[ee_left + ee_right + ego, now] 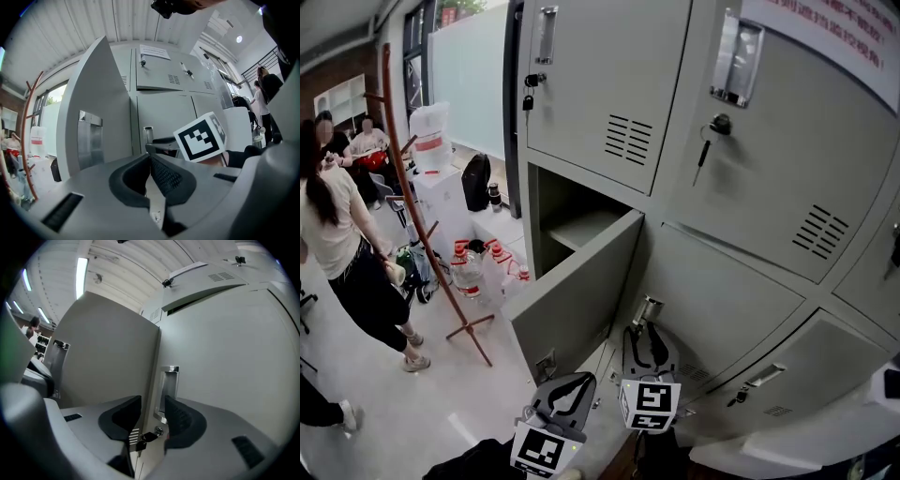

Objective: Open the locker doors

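Next locker door's handle [169, 385], long axis vertical, sits just ahead of right gripper [151, 413], jaws apart, nothing gripped; left gripper [150, 161] closed, empty, farther off.

Hand-held grippers level, left [149, 158] closed, right [153, 404] parted

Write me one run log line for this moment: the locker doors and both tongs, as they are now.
open door: swung out | left tongs: shut, empty | right tongs: open, aimed at handle of closed door
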`<state>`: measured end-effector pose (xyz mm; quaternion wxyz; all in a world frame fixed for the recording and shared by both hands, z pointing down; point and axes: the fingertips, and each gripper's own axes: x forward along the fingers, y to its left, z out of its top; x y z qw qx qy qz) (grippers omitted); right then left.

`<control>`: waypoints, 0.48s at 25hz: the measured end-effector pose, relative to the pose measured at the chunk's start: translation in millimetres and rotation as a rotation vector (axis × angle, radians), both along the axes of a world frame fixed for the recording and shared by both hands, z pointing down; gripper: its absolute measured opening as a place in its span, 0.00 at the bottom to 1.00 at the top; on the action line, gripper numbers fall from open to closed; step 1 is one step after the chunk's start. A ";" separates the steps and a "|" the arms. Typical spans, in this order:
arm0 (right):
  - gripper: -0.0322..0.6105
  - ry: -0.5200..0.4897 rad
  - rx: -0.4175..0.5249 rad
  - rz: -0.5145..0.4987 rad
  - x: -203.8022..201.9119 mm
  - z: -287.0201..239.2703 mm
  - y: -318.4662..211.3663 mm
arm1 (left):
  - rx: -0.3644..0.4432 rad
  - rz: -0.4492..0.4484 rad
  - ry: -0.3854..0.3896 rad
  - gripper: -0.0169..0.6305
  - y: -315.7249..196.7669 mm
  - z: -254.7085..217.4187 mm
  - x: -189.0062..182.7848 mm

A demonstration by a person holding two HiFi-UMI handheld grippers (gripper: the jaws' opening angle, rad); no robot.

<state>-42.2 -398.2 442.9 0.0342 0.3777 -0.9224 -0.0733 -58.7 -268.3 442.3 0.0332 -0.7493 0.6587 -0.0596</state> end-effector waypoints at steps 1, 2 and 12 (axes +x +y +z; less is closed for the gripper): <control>0.30 0.003 -0.003 0.001 -2.4 1.6 -4.7 | 0.025 0.001 -0.011 0.06 -1.6 -1.1 -0.5; 0.30 0.009 -0.005 0.000 -4.6 3.1 -8.4 | 0.043 0.000 -0.019 0.06 -2.7 -2.0 -0.8; 0.31 0.035 -0.014 0.002 -11.8 6.4 -23.7 | 0.041 -0.003 -0.029 0.06 -2.2 -1.0 0.7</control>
